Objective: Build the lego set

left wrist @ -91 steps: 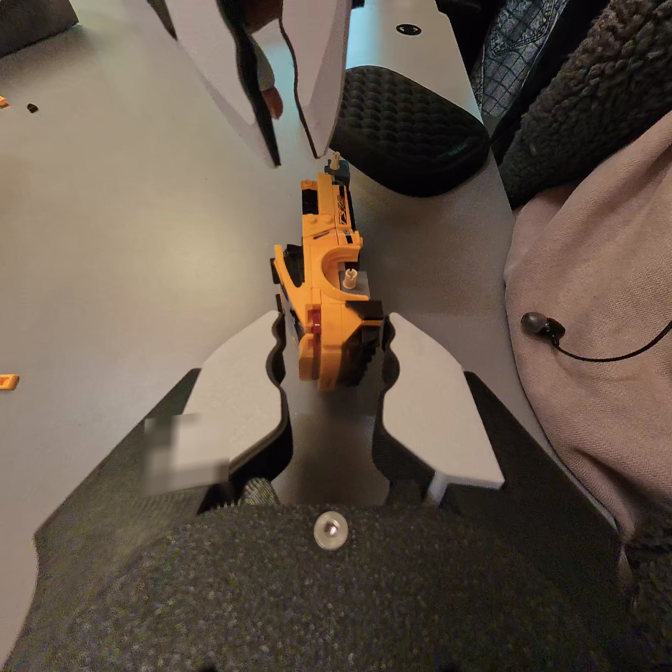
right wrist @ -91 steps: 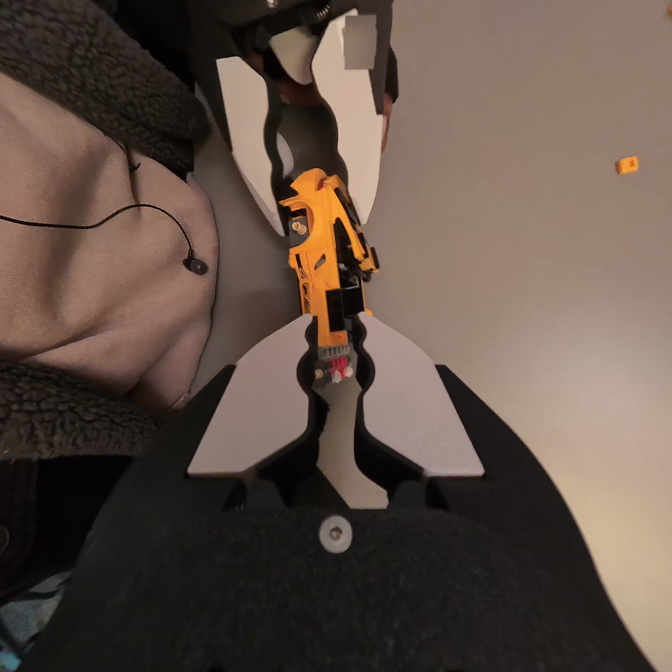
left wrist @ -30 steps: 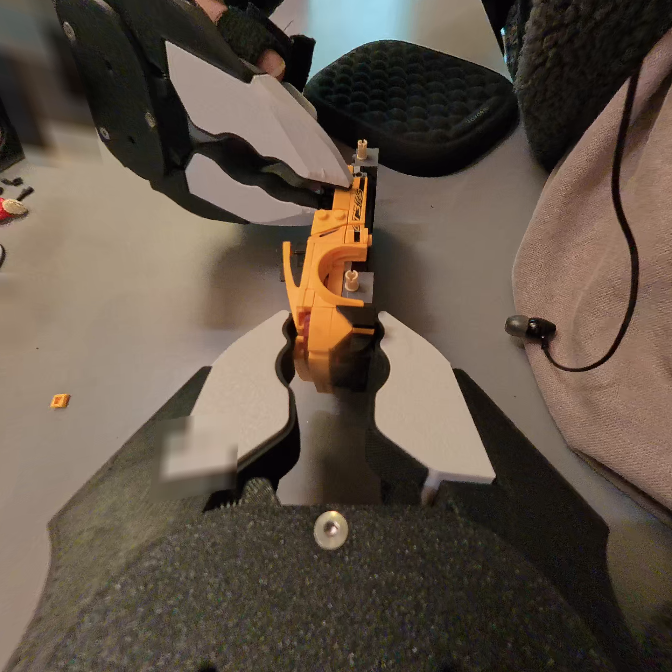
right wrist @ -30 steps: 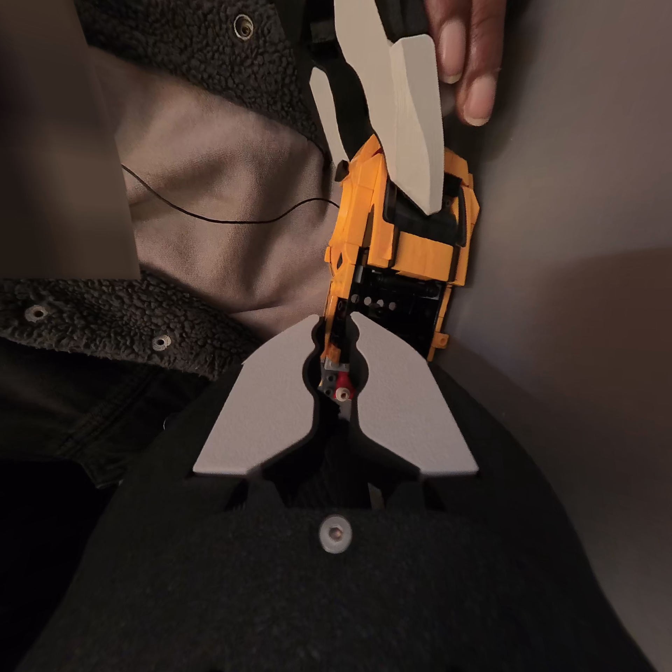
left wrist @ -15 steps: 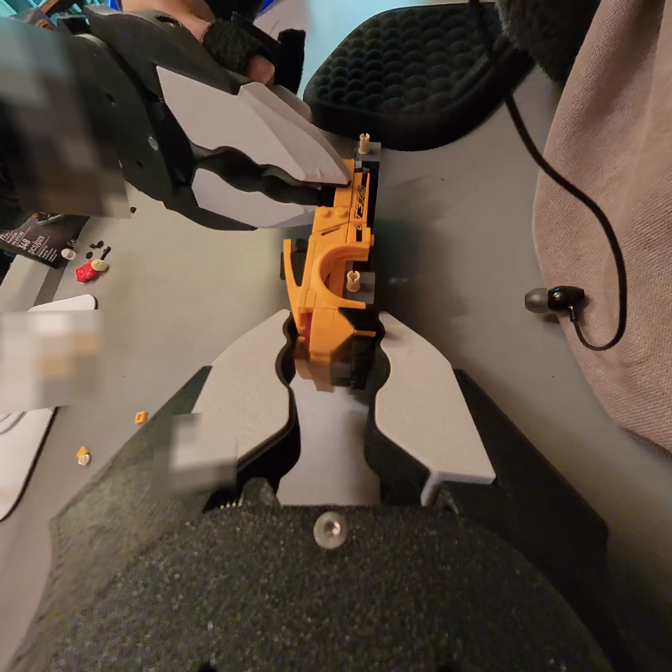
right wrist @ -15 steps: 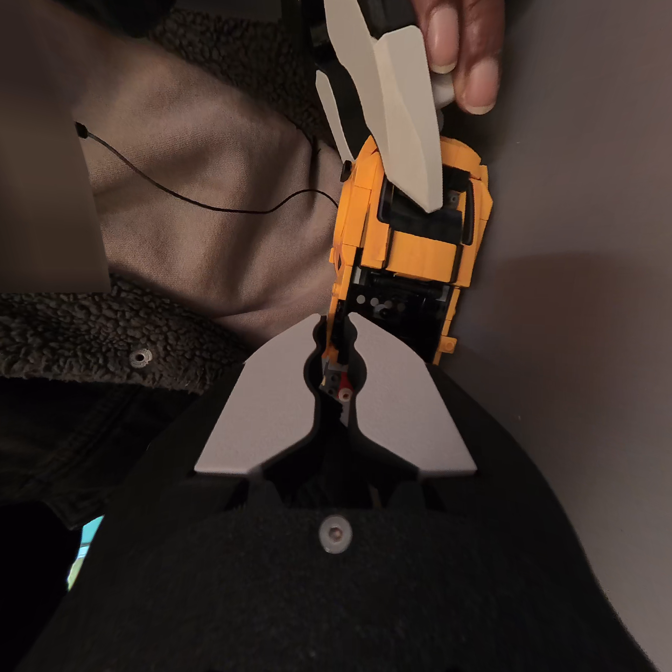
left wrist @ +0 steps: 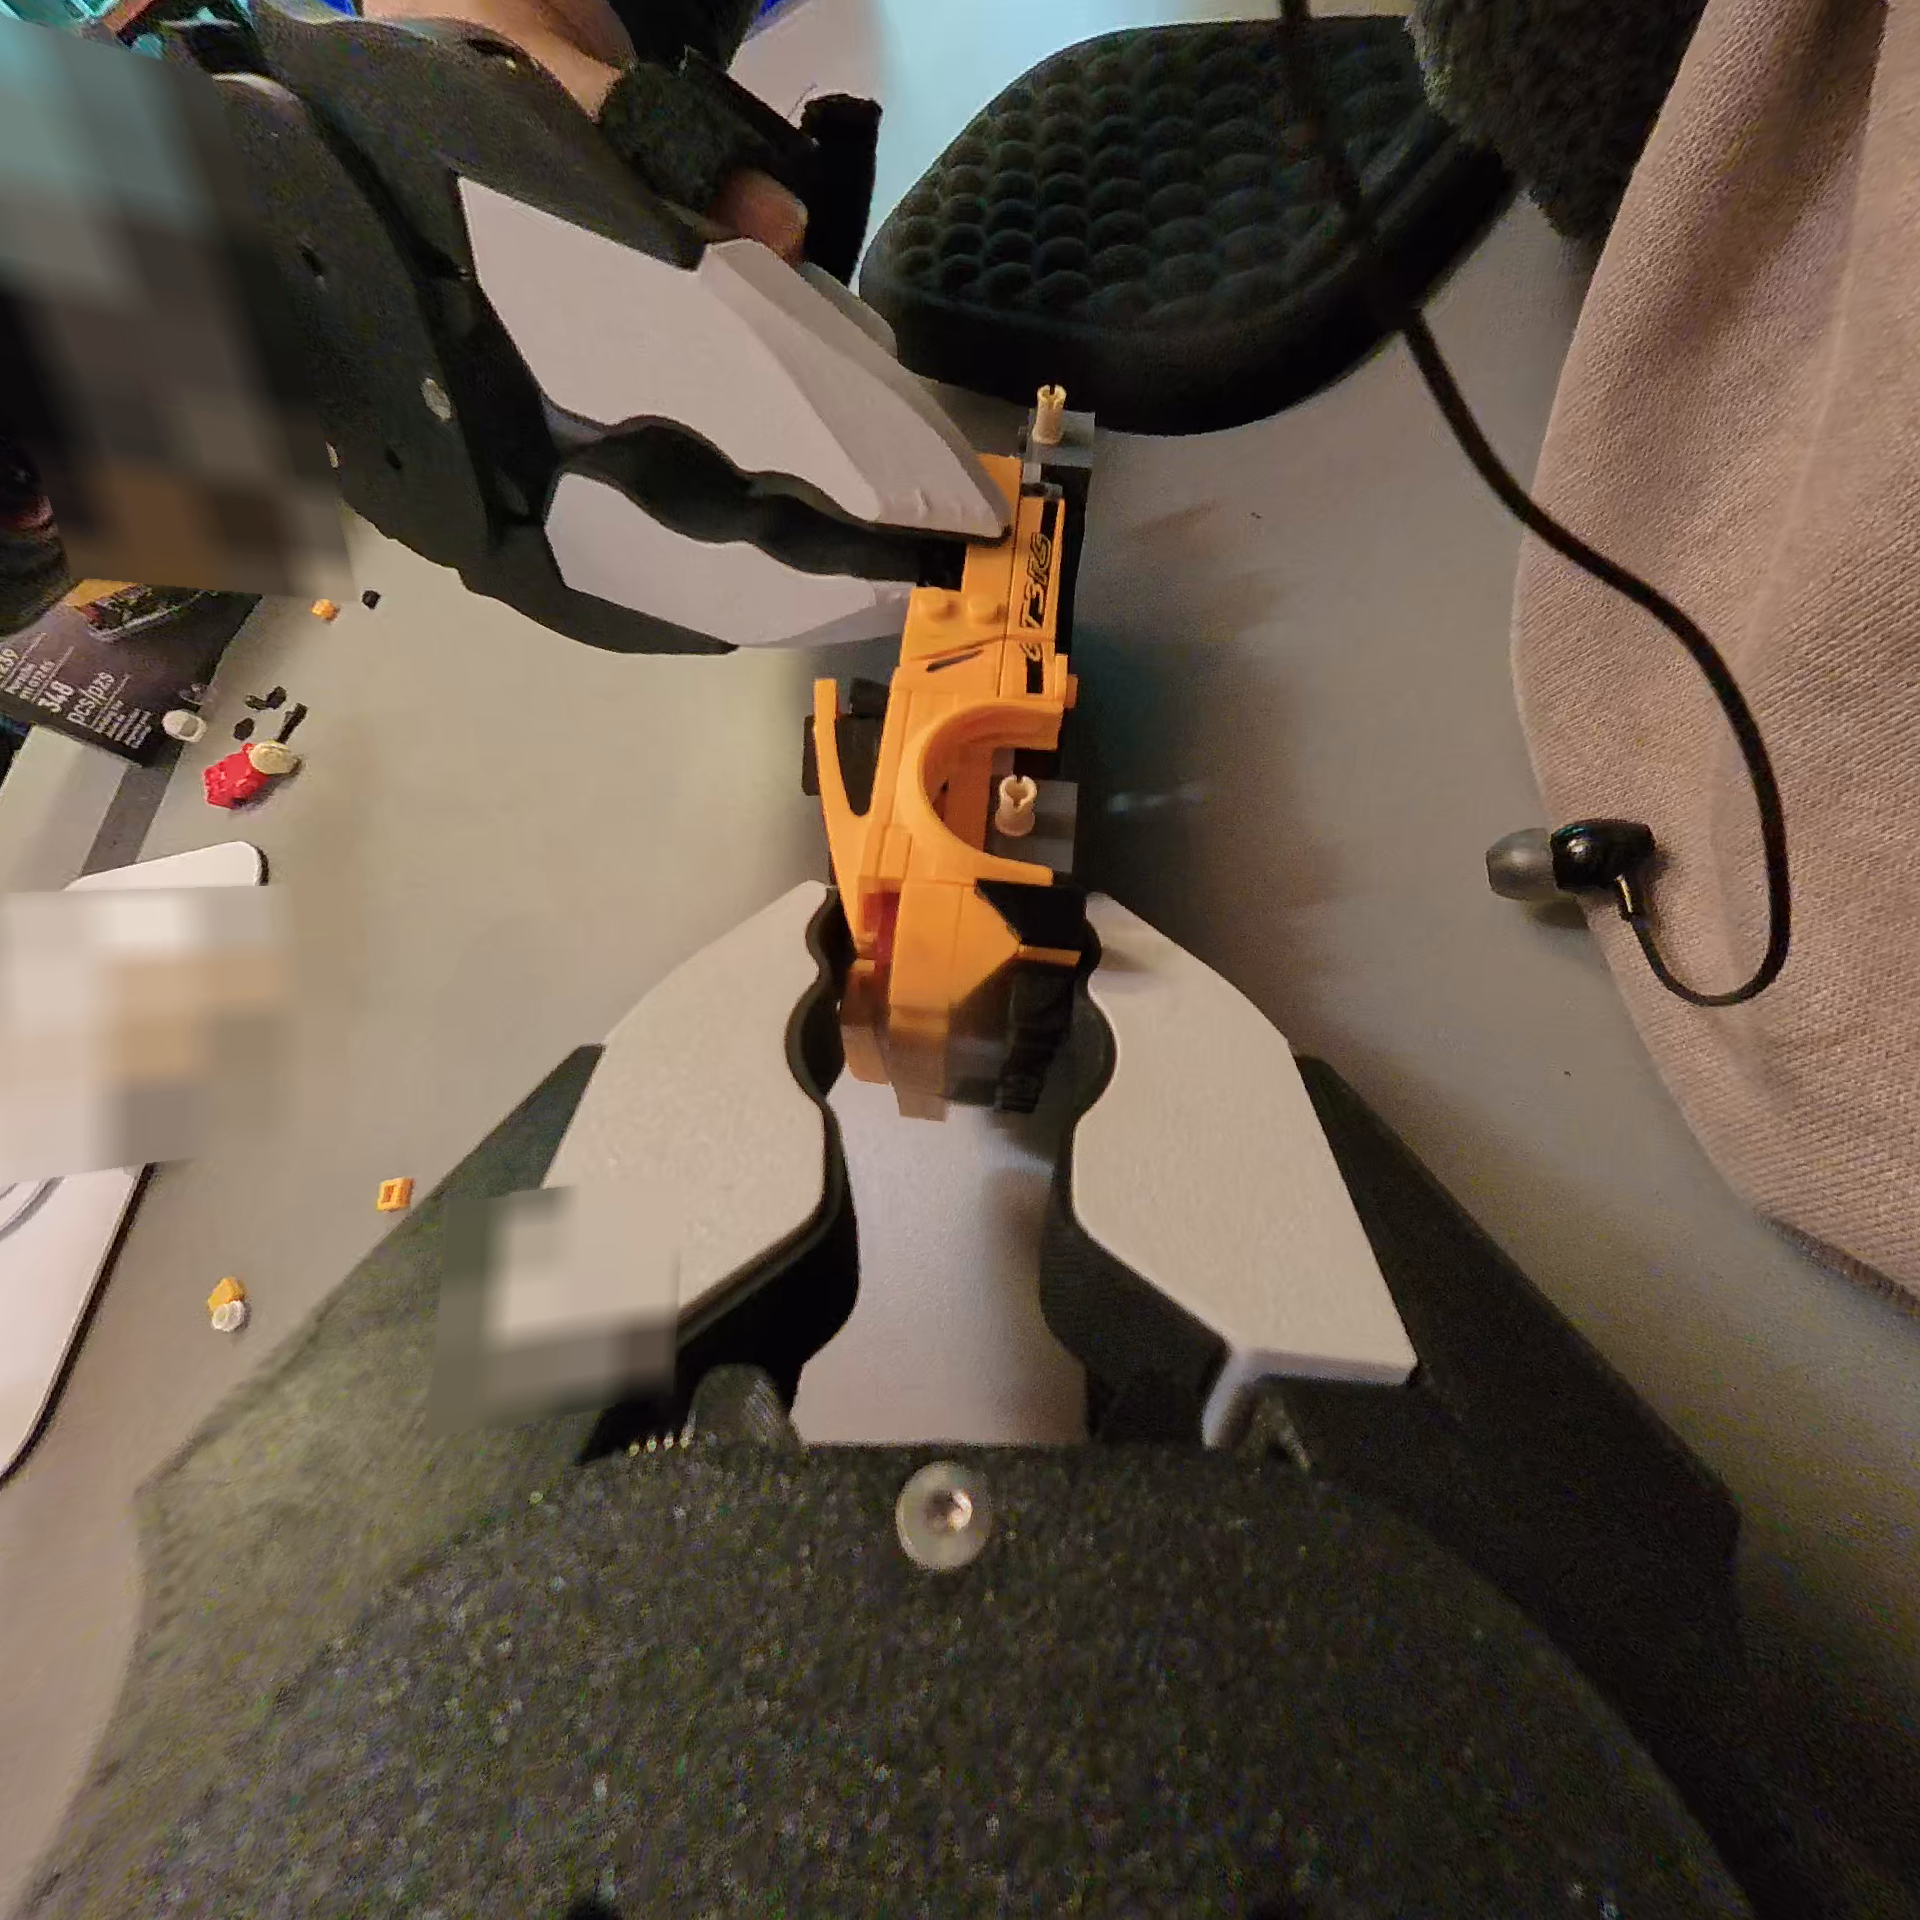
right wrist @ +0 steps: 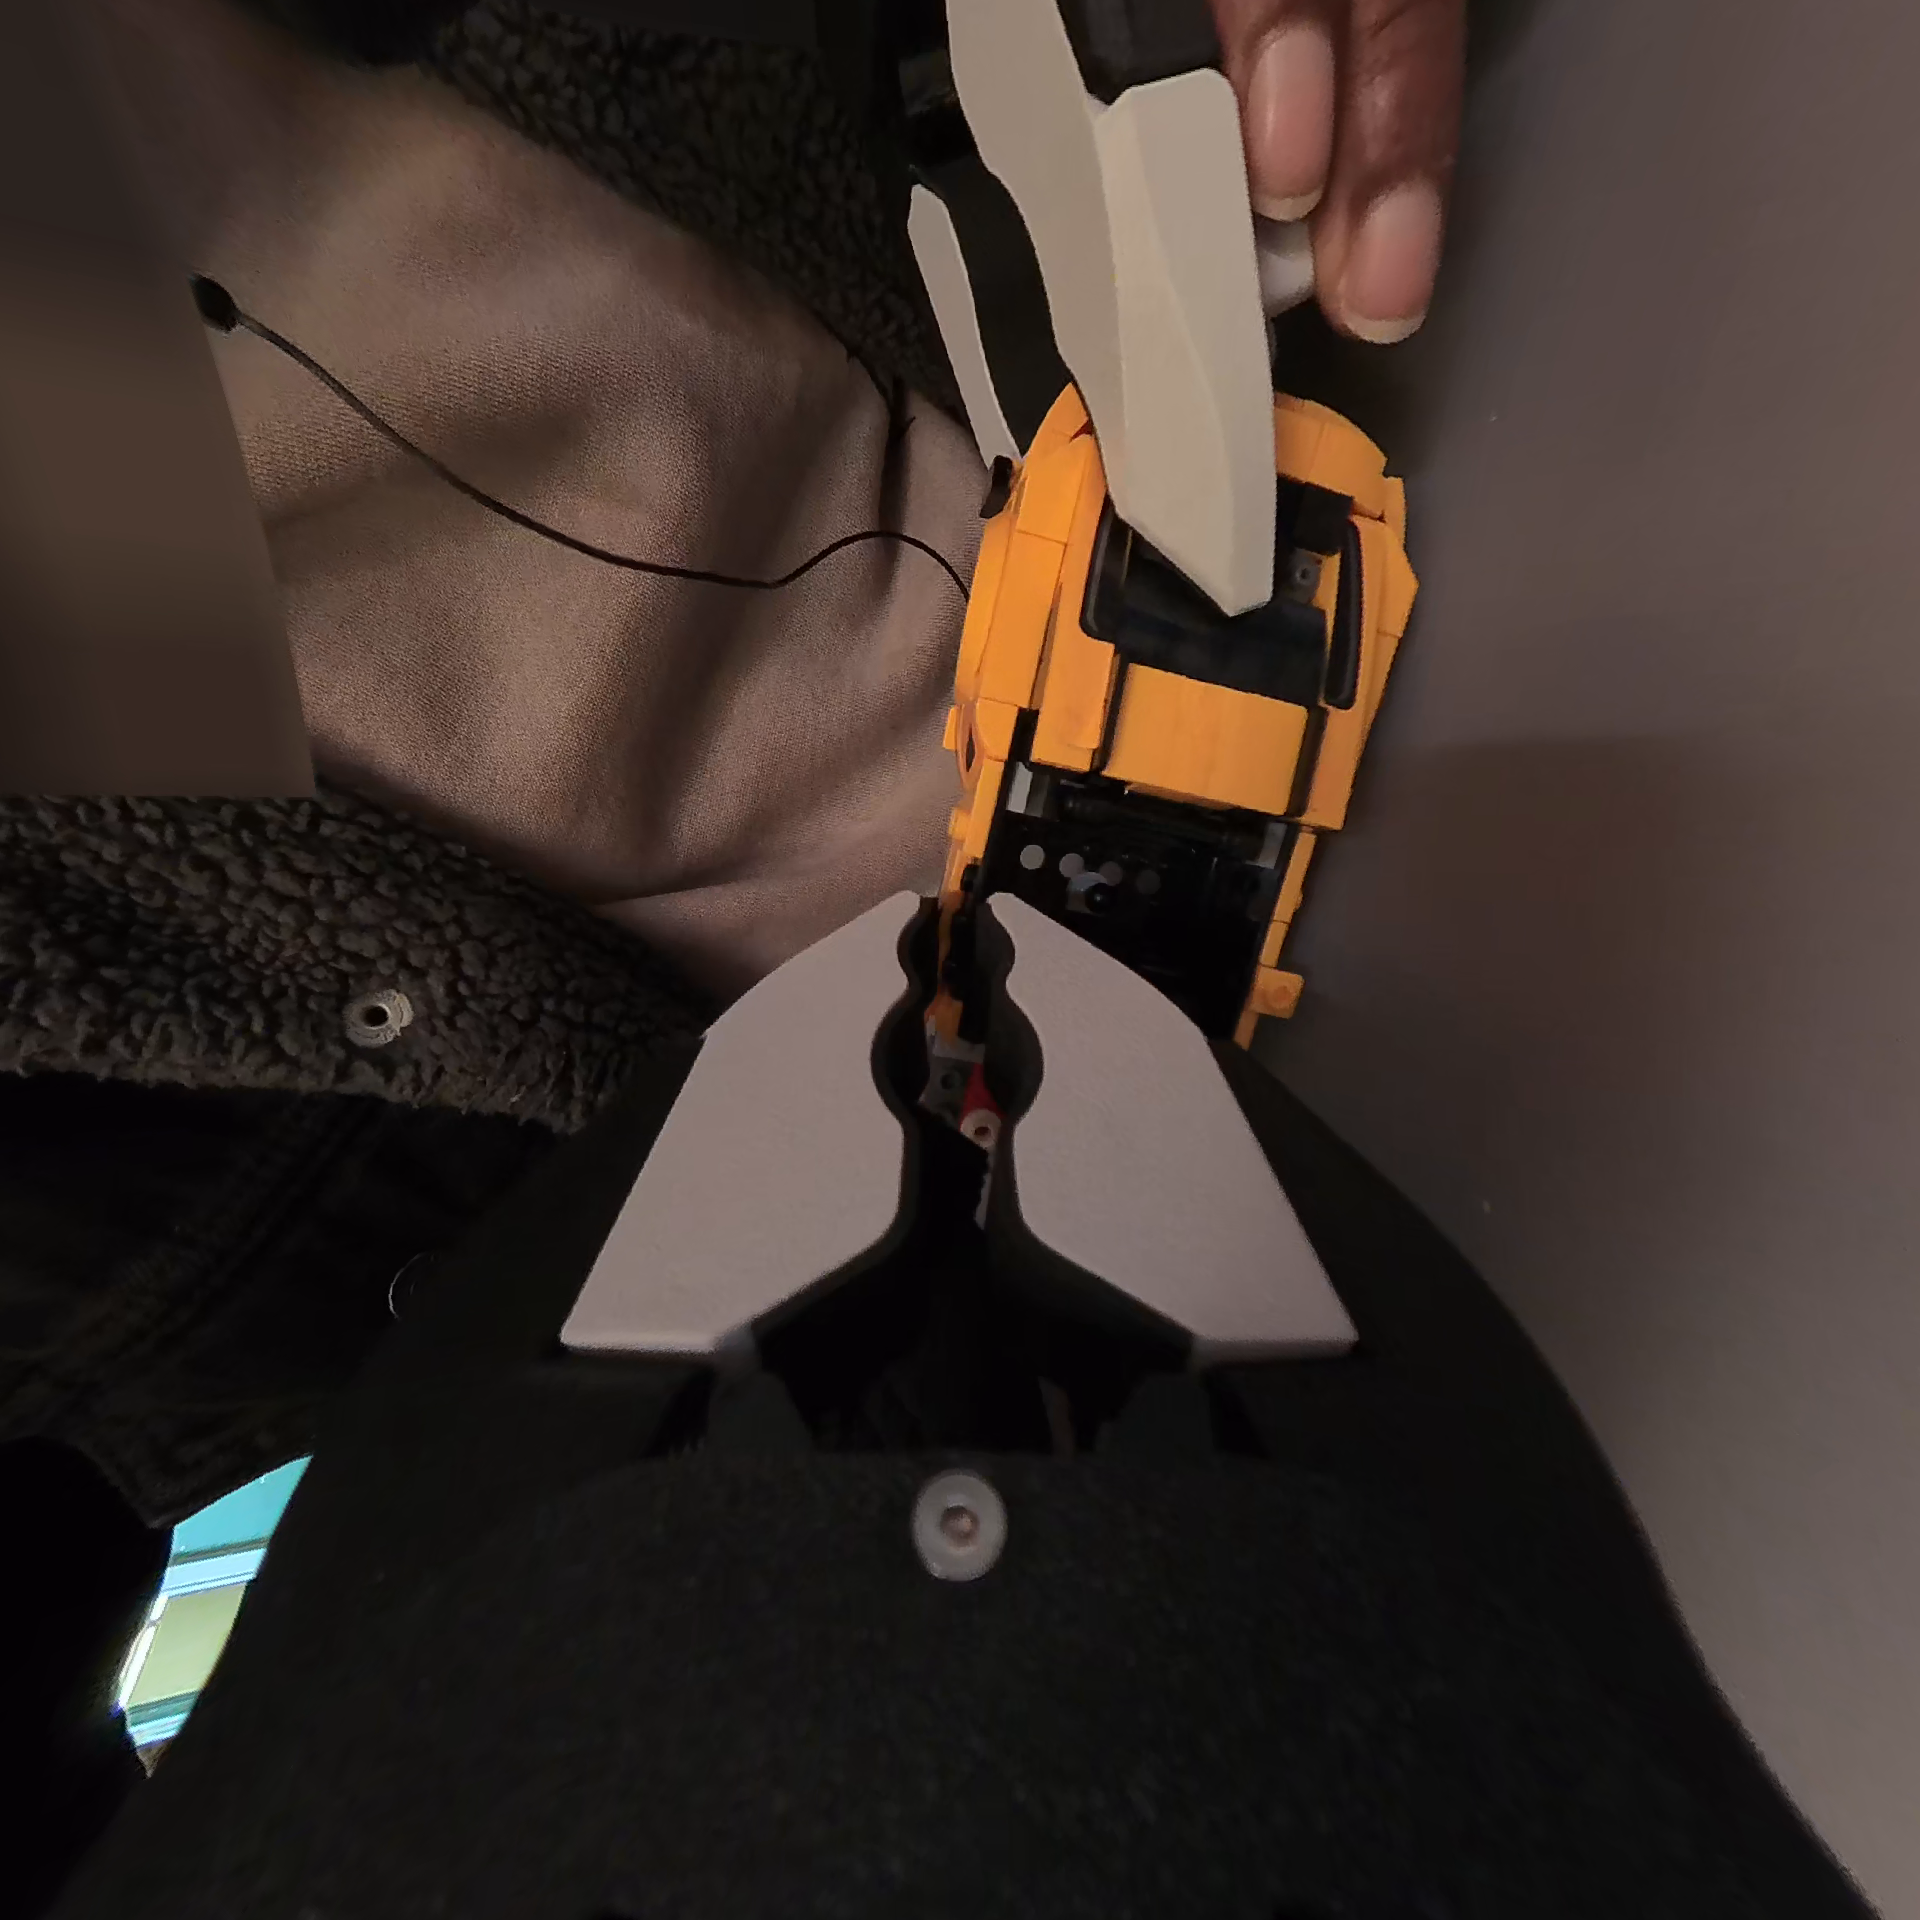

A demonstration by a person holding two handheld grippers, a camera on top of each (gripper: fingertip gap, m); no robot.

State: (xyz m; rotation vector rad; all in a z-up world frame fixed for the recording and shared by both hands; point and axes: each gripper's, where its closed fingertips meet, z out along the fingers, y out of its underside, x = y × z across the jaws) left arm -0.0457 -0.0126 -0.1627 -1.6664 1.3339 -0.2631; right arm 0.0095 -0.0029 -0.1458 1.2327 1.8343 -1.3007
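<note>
Clamping one end of the orange brick-built car (left wrist: pixel 966 831), the left gripper (left wrist: pixel 951 997) holds it over the grey table (left wrist: pixel 520 831); the right gripper (right wrist: pixel 961 997) pinches the other end's thin side panel. Black lettering marks the car's flank. Only the left view shows a printed booklet (left wrist: pixel 94 665) and loose bricks (left wrist: pixel 244 769).

A hobby desk: grey tabletop (left wrist: pixel 582 894) strewn with loose toy bricks (left wrist: pixel 241 774) (booklet (left wrist: pixel 94 665) alongside).
</note>
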